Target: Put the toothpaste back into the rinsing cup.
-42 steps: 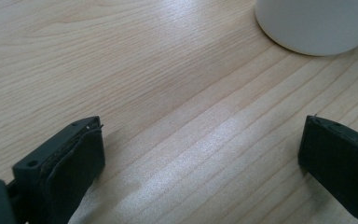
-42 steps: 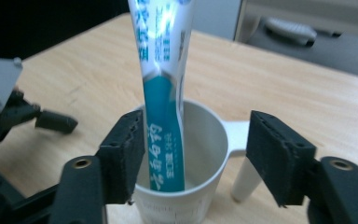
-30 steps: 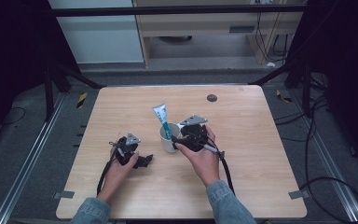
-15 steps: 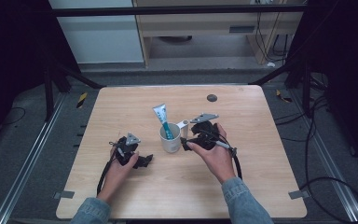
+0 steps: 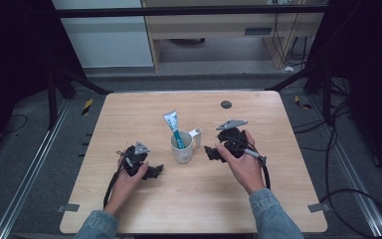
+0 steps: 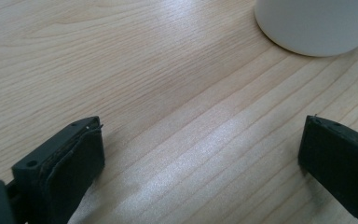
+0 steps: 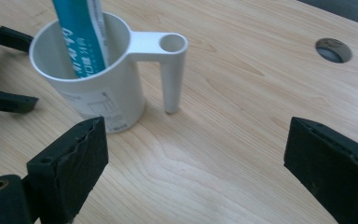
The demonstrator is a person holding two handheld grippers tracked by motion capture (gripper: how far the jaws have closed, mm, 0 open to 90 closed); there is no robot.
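Now we have the white cup (image 5: 182, 148) standing upright near the middle of the worktop (image 5: 144, 107), with the teal toothpaste tube (image 5: 172, 125) leaning inside it, cap end down and flat tail sticking well above the rim. Our right gripper (image 5: 212, 152) sits just to the right of the cup, its jaws having just been opening and now spread wide with nothing between them; the cup's handle (image 7: 170, 70) faces that gripper. Our left gripper (image 5: 155, 171) rests on the worktop to the left of the cup, near its base, jaws likewise released and empty.

We judge the main risk to be the cup itself: it looks light, and the tall tube makes it top-heavy. If our right gripper swings back toward the cup, a jaw could catch the handle and spin or tip the cup, spilling the tube. The left gripper is close enough that a careless slide toward the cup could nudge its base. The trailing cable (image 5: 264, 172) beside our right hand could also drag across the worktop toward the cup.
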